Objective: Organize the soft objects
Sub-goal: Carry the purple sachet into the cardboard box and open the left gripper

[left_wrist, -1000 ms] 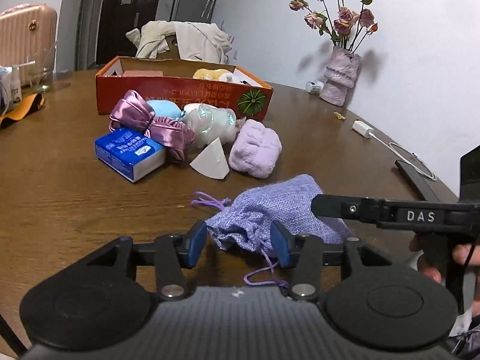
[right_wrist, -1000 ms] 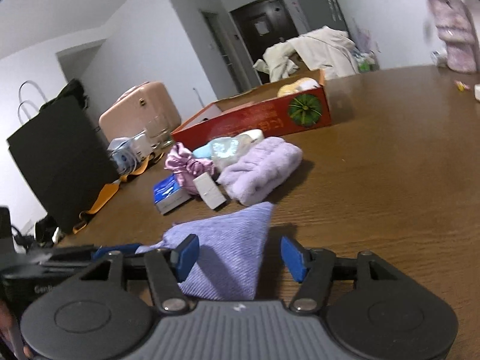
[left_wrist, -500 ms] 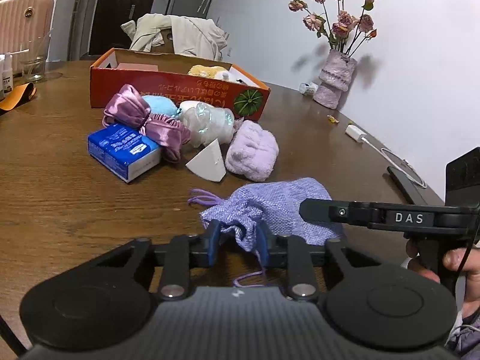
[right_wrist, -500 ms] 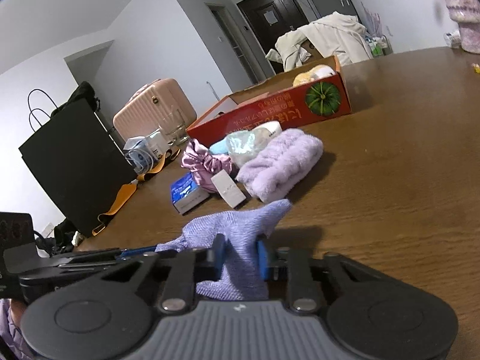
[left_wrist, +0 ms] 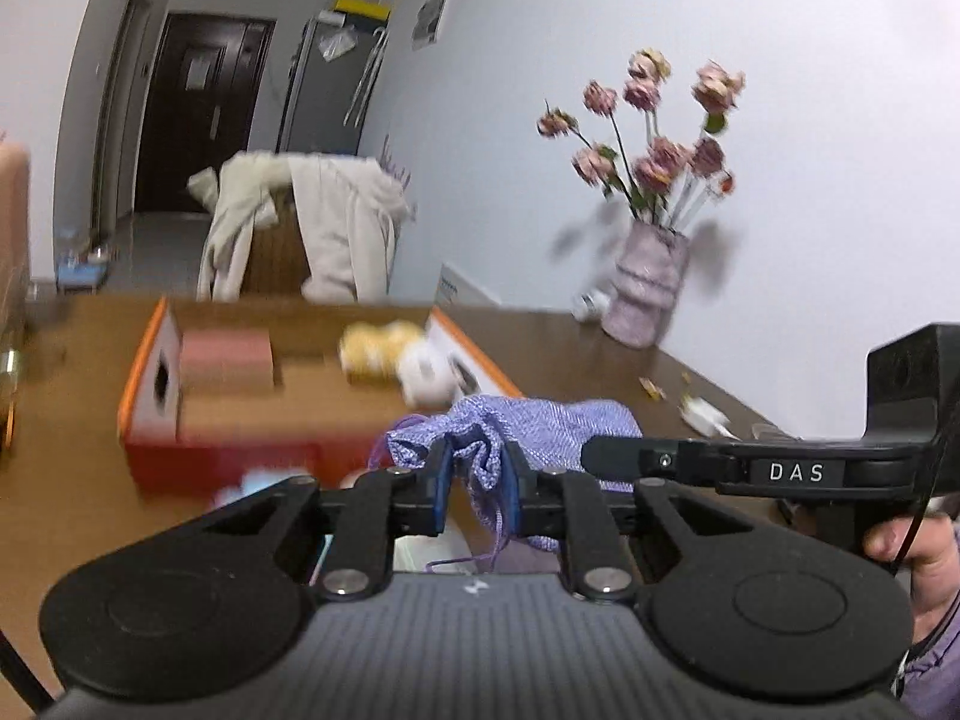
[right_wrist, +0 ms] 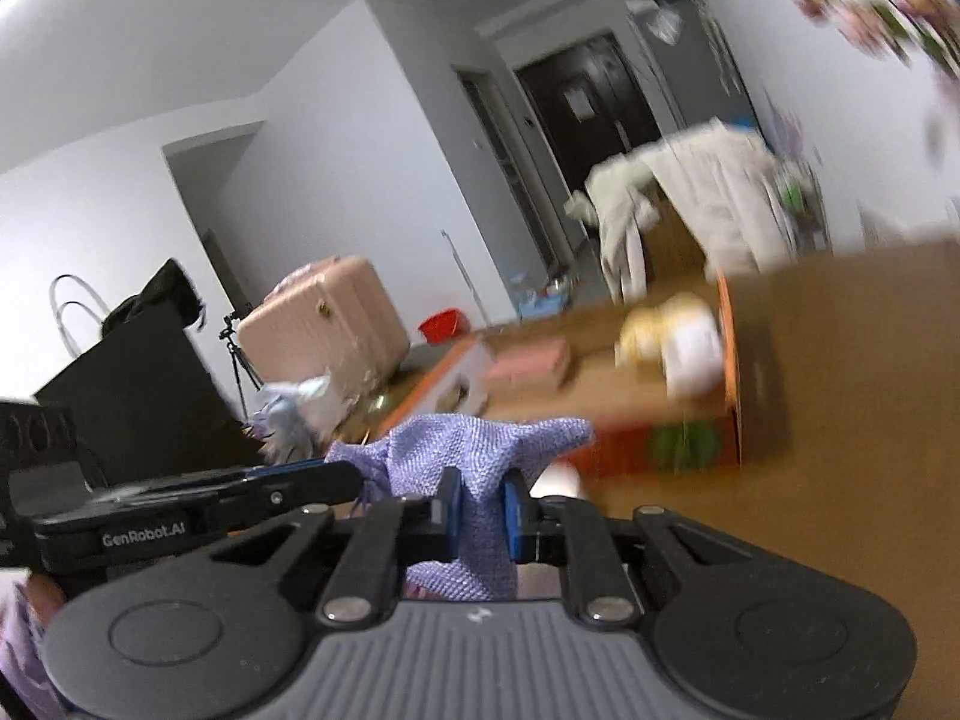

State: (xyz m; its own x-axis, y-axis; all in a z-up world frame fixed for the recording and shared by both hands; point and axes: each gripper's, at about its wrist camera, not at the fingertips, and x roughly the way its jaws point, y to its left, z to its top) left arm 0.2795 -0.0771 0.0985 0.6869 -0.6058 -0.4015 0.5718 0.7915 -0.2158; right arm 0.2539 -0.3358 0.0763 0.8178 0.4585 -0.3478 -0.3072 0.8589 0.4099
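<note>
A lavender knit drawstring pouch (left_wrist: 540, 426) hangs in the air between both grippers. My left gripper (left_wrist: 474, 474) is shut on its gathered neck end. My right gripper (right_wrist: 480, 504) is shut on the other end of the pouch (right_wrist: 474, 456). The pouch is lifted above the table, in front of the open orange cardboard box (left_wrist: 150, 384). The box holds a pink block (left_wrist: 225, 363) and a yellow and white plush toy (left_wrist: 396, 360). The box also shows in the right wrist view (right_wrist: 729, 360). Both views are motion-blurred.
A vase of dried roses (left_wrist: 645, 294) stands at the table's back right, with a white charger (left_wrist: 702, 417) near it. A chair draped with a cream jacket (left_wrist: 312, 228) stands behind the table. A pink suitcase (right_wrist: 324, 318) and black bag (right_wrist: 138, 384) stand at the left.
Both grippers closed on the pouch, then lifted it off the table and carried it toward the orange box. The loose items on the table have dropped out of view.
</note>
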